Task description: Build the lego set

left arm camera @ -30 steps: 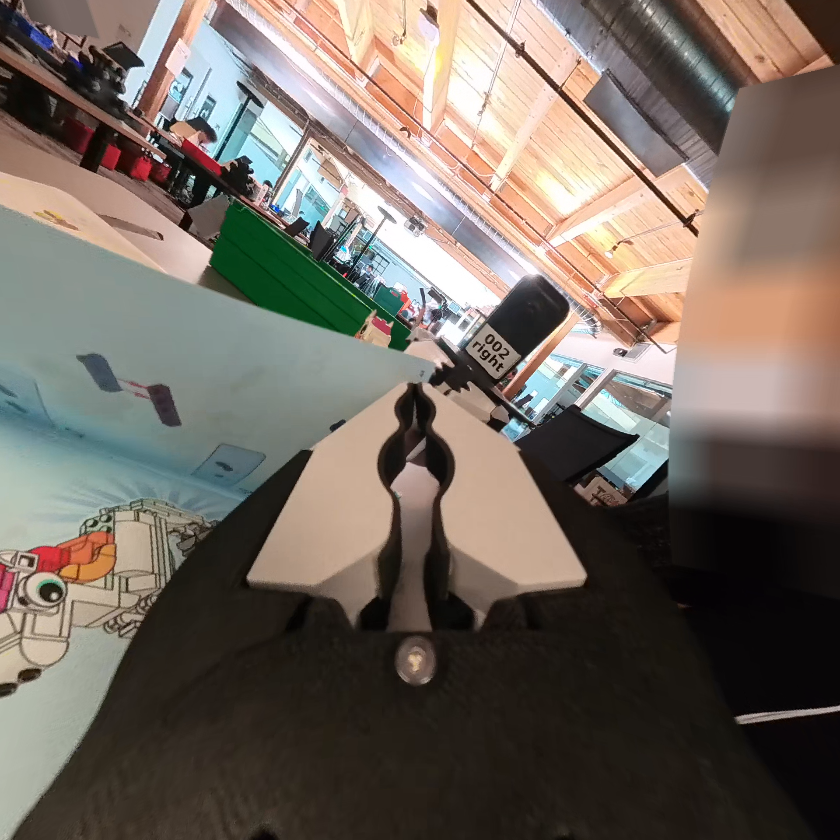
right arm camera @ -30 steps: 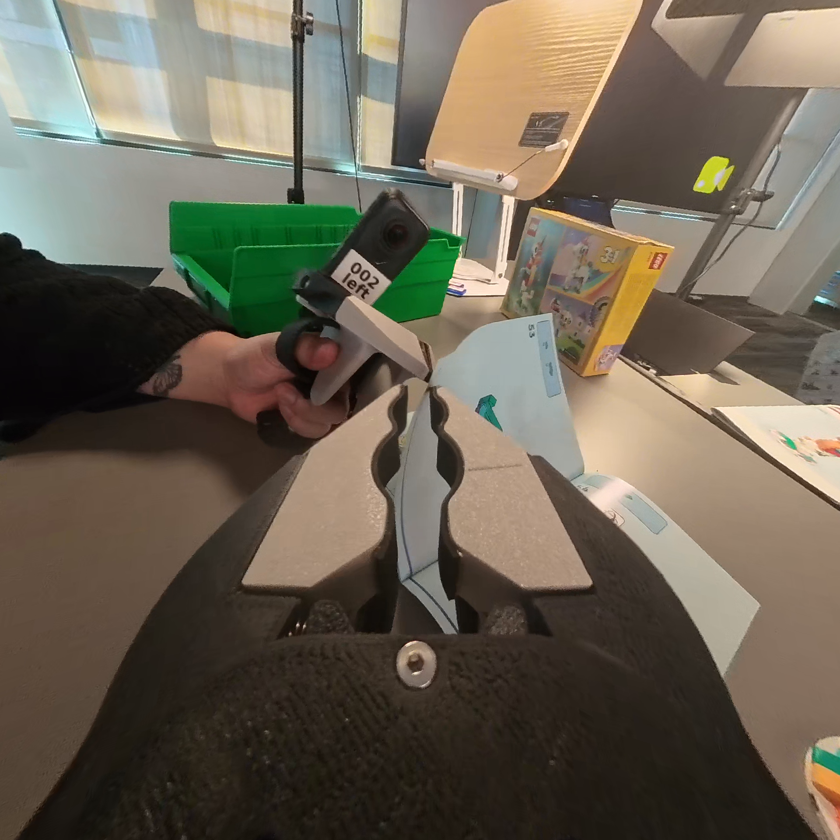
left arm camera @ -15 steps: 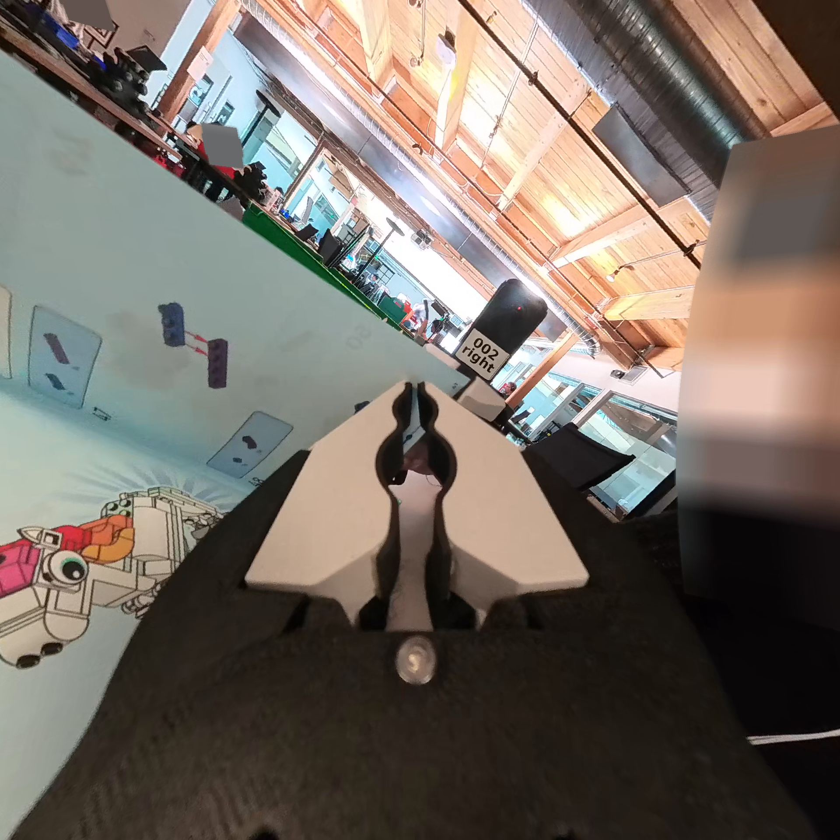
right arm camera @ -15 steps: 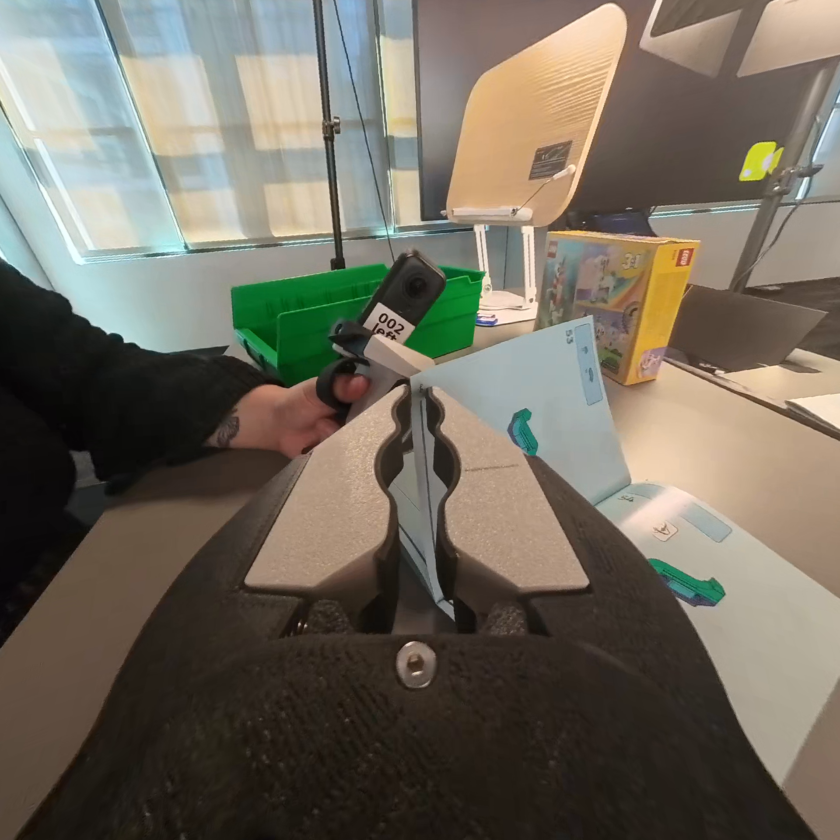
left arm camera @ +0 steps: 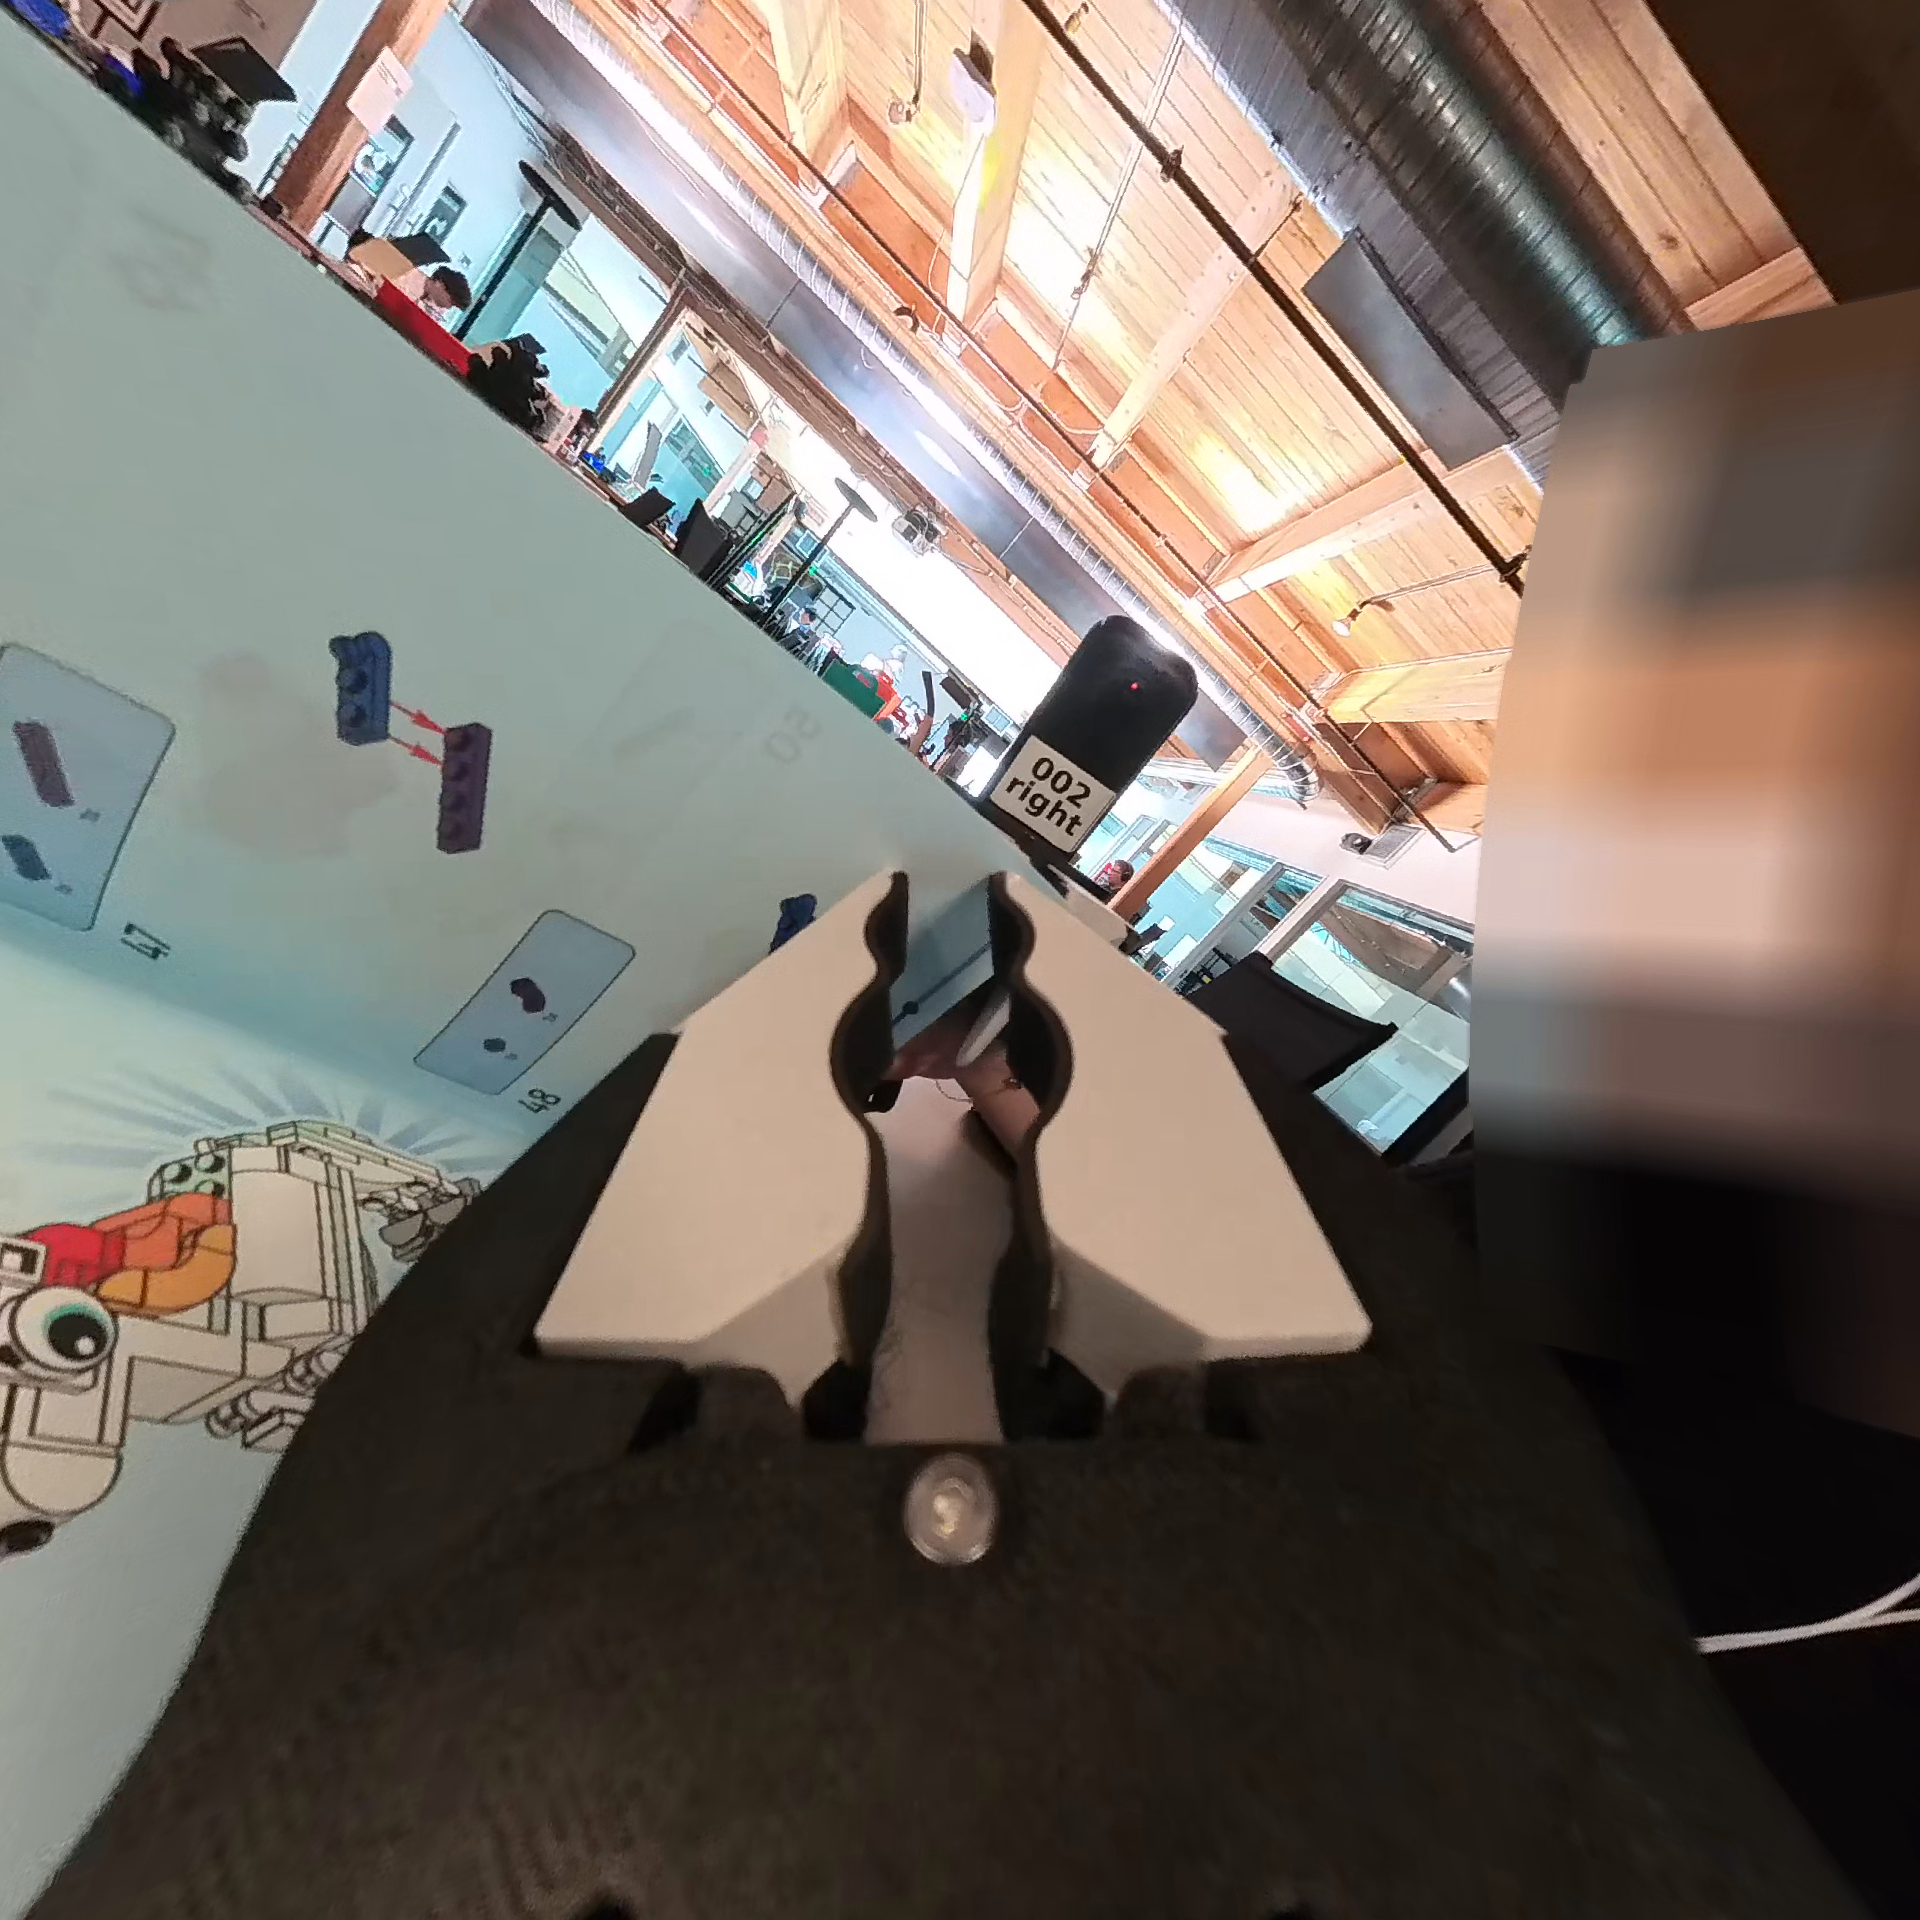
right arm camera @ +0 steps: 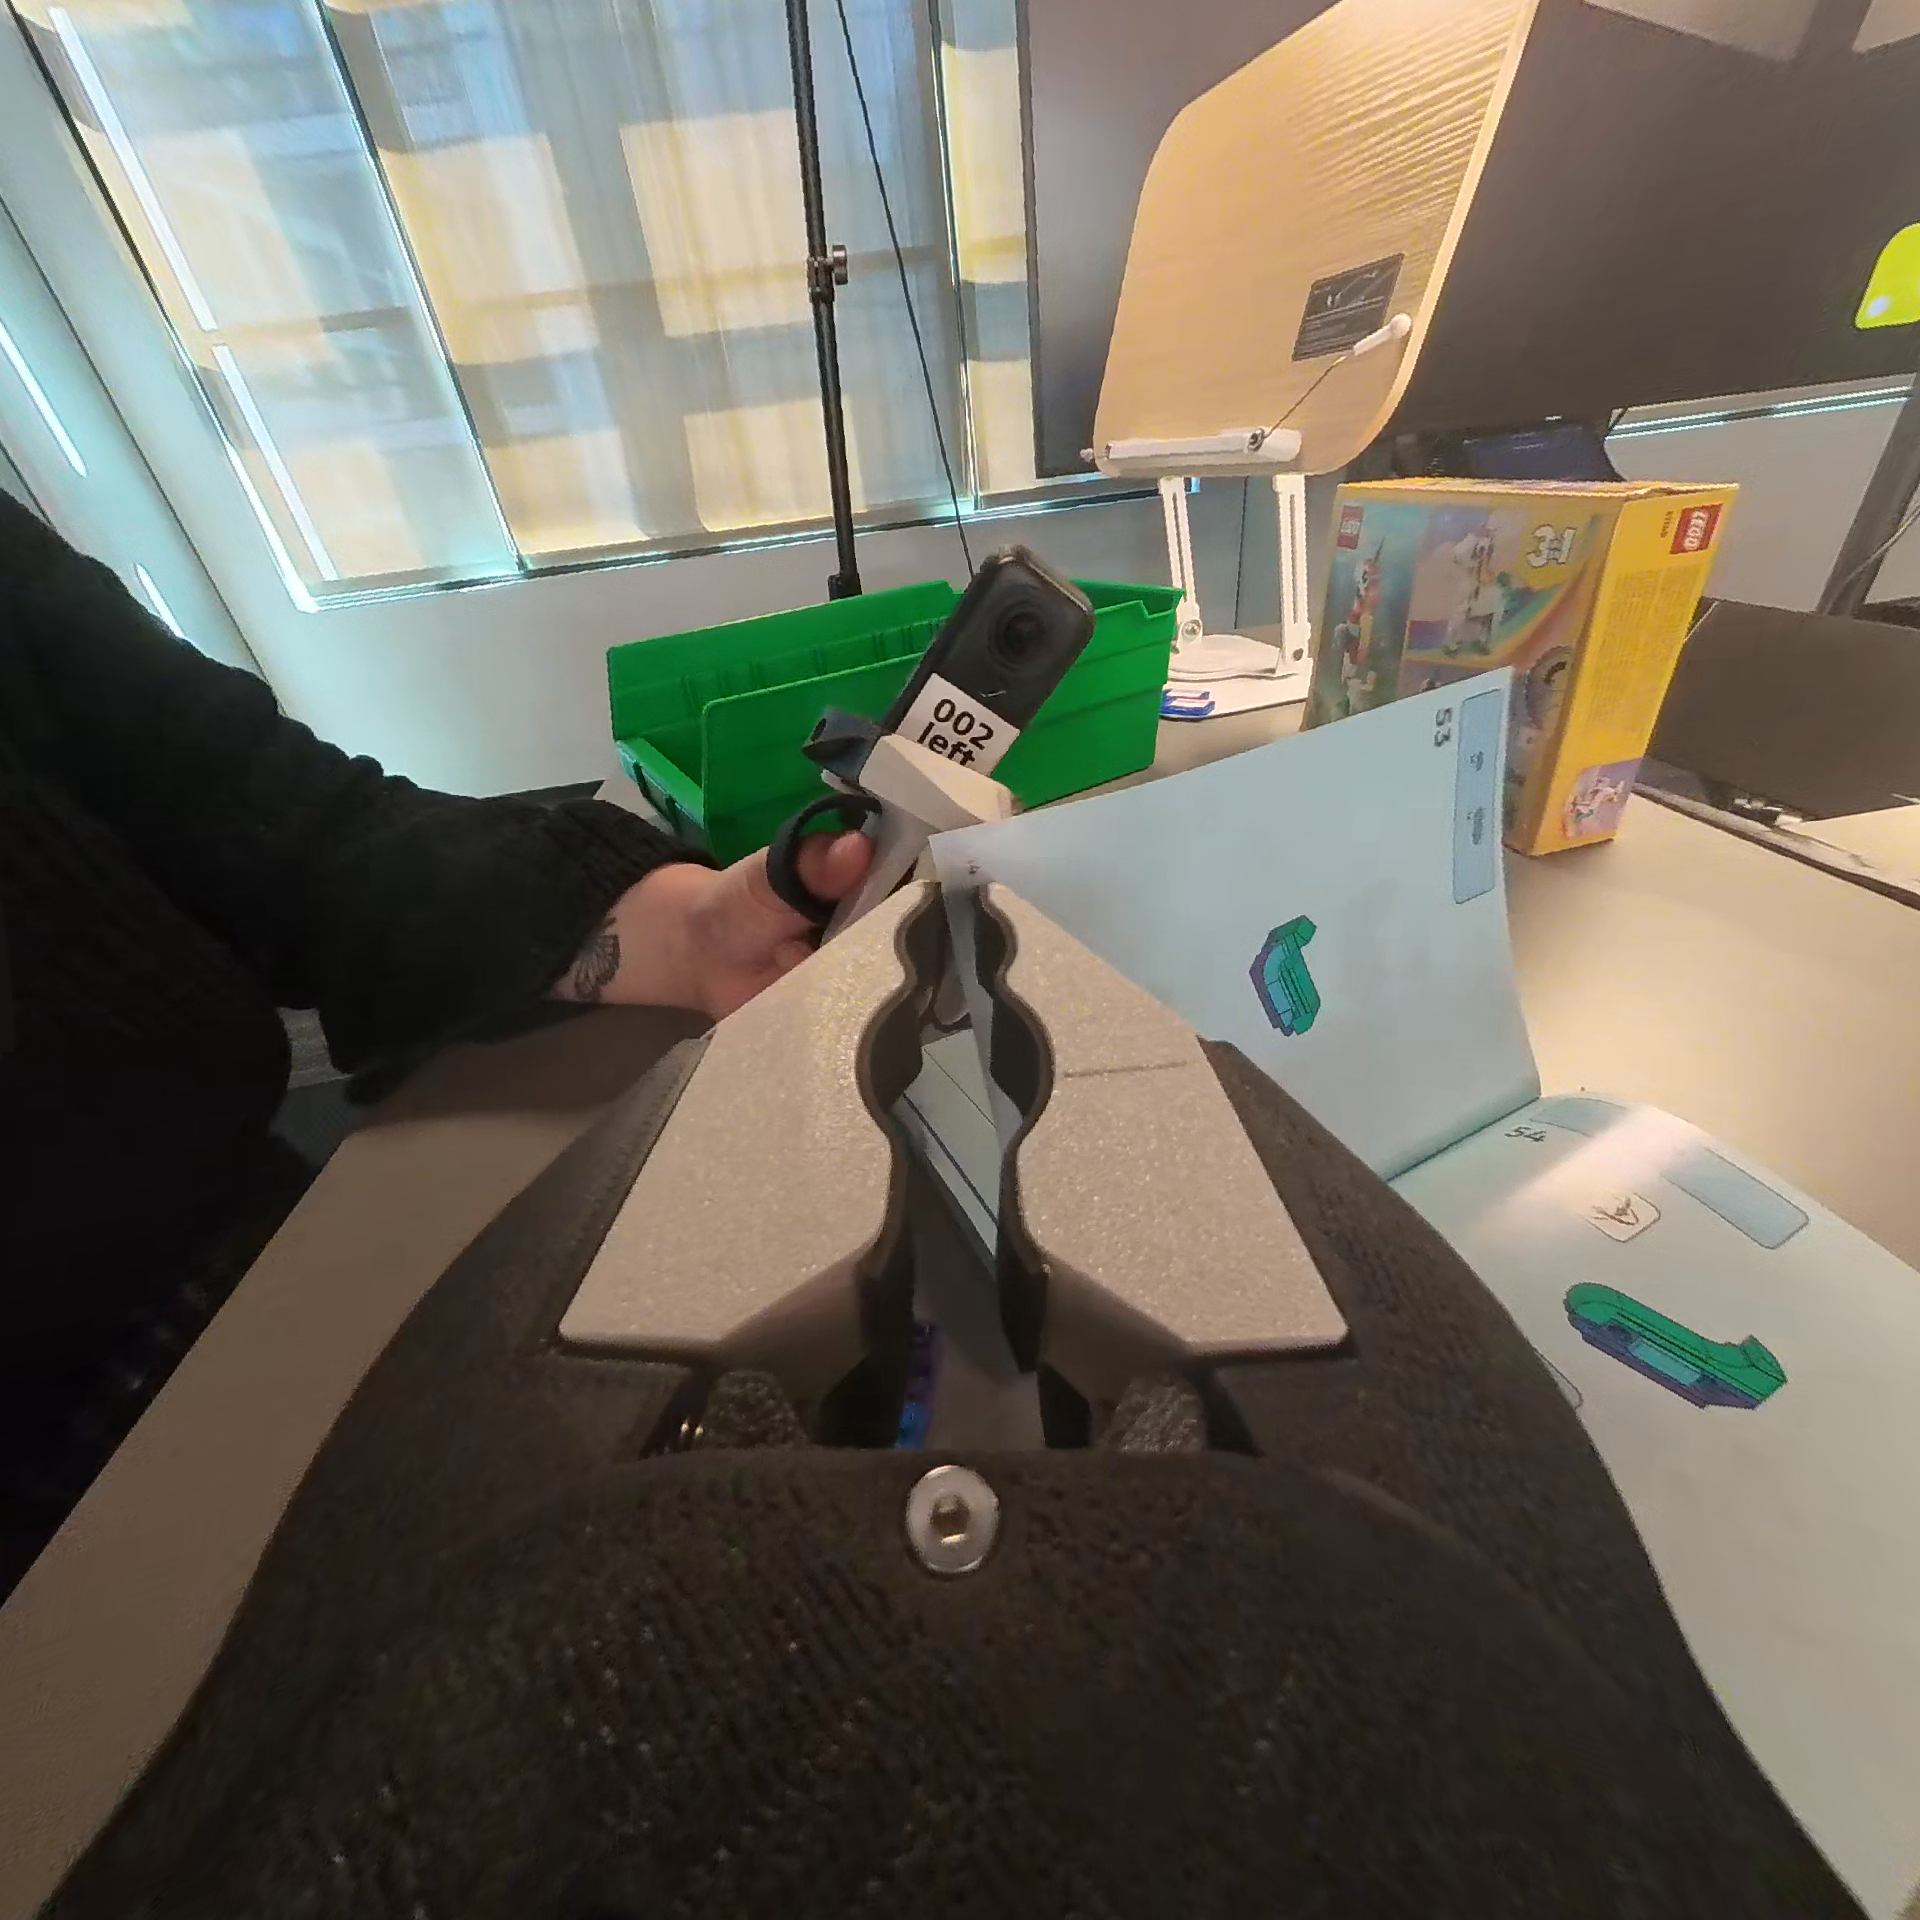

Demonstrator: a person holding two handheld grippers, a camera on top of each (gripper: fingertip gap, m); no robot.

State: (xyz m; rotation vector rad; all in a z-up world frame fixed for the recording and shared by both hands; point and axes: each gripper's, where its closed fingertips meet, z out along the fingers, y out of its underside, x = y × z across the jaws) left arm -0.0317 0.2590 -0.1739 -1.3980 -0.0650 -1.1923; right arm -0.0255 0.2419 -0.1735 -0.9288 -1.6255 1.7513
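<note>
Right wrist view shows the right gripper [right arm camera: 961, 914] with its fingers pressed onto the edge of a lifted page of the instruction booklet [right arm camera: 1299, 935], which lies open on the grey table [right arm camera: 1662, 987] toward its right side. The page stands roughly upright above the flat half of the booklet, whose visible steps picture a green and blue sub-assembly. The left gripper [right arm camera: 914, 821], held in a hand [right arm camera: 717, 935] with a dark sleeve, sits just beyond the same page corner. In the left wrist view the left gripper [left arm camera: 945, 894] has a thin page edge between its fingertips; the fingers are nearly together and appear to pinch that edge, though contact on both sides cannot be confirmed.

A small blue and purple piece [right arm camera: 920, 1382] shows low between the right gripper's fingers; whether it lies on the table or the booklet cannot be told. The set's box [right arm camera: 1507, 644] stands upright near the far edge of the table, beside a green bin [right arm camera: 883, 696] and a tan book stand [right arm camera: 1299, 229].

Assessment: the current step is page handling, not assembly. No built model appears in either view, so finished work cannot be verified. The open pages sit well into the booklet, suggesting mid-build, with further steps outstanding.
</note>
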